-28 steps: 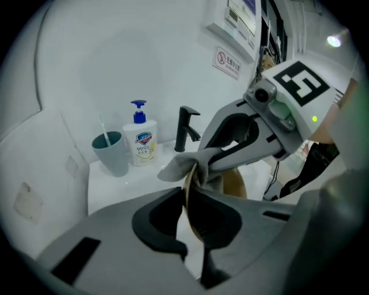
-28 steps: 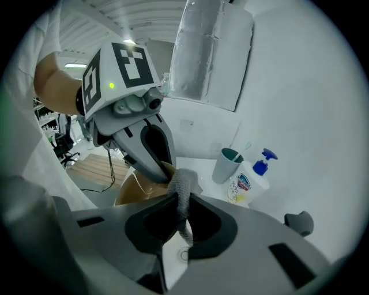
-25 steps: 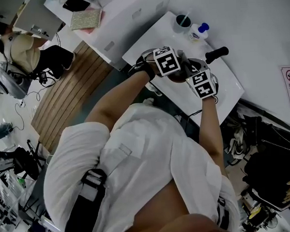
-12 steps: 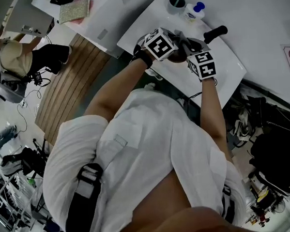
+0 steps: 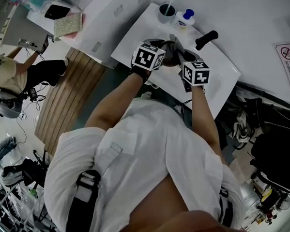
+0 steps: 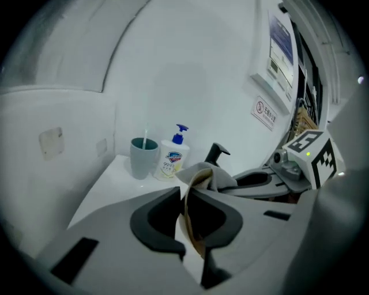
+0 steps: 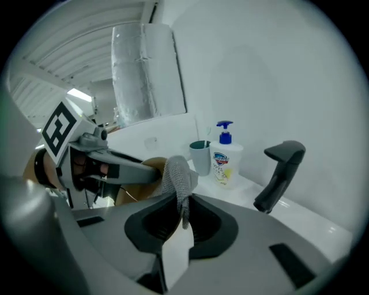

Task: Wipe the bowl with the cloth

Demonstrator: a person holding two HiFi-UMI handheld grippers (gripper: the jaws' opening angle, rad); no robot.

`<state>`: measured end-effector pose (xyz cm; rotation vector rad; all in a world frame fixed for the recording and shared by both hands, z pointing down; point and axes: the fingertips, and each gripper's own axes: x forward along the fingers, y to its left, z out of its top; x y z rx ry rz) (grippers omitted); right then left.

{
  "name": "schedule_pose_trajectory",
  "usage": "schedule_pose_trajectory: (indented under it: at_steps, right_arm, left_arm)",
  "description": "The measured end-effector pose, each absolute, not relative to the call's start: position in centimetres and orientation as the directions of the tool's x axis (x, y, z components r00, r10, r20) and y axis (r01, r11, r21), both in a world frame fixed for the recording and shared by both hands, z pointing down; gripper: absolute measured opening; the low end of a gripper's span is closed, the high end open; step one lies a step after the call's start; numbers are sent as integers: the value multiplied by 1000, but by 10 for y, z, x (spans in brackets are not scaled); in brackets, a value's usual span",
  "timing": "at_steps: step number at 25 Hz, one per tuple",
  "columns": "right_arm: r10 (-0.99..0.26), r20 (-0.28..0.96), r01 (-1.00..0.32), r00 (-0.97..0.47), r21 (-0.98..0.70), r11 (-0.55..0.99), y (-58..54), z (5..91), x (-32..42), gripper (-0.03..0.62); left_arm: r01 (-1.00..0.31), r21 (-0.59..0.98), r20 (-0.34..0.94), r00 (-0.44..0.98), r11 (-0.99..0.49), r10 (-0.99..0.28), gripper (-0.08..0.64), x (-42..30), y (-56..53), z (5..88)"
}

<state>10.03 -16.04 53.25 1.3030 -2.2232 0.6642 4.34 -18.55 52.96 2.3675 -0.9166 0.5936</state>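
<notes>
A brown bowl (image 6: 193, 227) is up off the white sink counter (image 5: 220, 77). Its rim stands edge-on between the jaws of my left gripper (image 6: 188, 199), which have just been opening but still pinch it. A grey cloth (image 7: 177, 173) is clamped in my right gripper (image 7: 183, 214) and lies bunched against the bowl (image 7: 144, 171). In the head view the two grippers meet over the basin, left gripper (image 5: 161, 54) and right gripper (image 5: 181, 59), with the bowl (image 5: 169, 57) between them. The bowl's inside is mostly hidden.
A black faucet (image 5: 206, 38) stands just behind the grippers. A teal cup (image 5: 167, 11) and a white soap bottle (image 5: 184, 20) with a blue pump sit at the counter's far corner. The wall is close behind. A person sits at far left (image 5: 7, 76).
Both grippers have rolled, so their marker cubes have turned. The bowl and cloth have turned with them and sit a little further left in the head view.
</notes>
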Motion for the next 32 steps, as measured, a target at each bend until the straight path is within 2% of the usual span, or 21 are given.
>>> schedule_pose_trajectory:
  at_steps: [3,6,10,12,20,23,25,28,30,32]
  right_arm:
    - [-655,626,-892,-423,-161,422,-162,534,103,58]
    - [-642,658,-856,-395,-10,517,-161,537,105,66]
    - [-624,710,-734,-326,226,640,-160,537,103,127]
    - [-611,729,-675,-310,283,681,-161,536,102,149]
    - [-567,777,-558,-275,351,752,-161,538,96,164]
    - [-468,840,-452,-275,316,834,-152,548,90,157]
    - [-401,865,-376,-302,278,884,-143,553,83,124]
    - [-364,872,-288,-328,275,918,-134,554,74,114]
    - [-373,864,-302,-337,277,912,-136,554,72,107]
    - [-409,842,-386,-353,267,883,-143,551,73,84]
  left_arm:
    - [-715,357,566,677,-600,-470,41,44,-183,536]
    - [-691,342,603,681,-637,-415,37,48,-177,543]
    - [-660,272,644,666,-700,-377,23,49,-176,538]
    - [-641,265,657,666,-721,-352,21,50,-177,537]
    - [-535,238,702,671,-811,-237,17,61,-168,539]
    - [-405,187,734,663,-895,-147,18,73,-153,541]
    - [-310,142,756,647,-940,-100,17,77,-146,542]
    - [-204,120,777,629,-971,-36,17,78,-139,543]
    - [-189,115,778,627,-975,-29,17,77,-141,543]
    - [-237,111,767,638,-965,-68,18,74,-148,540]
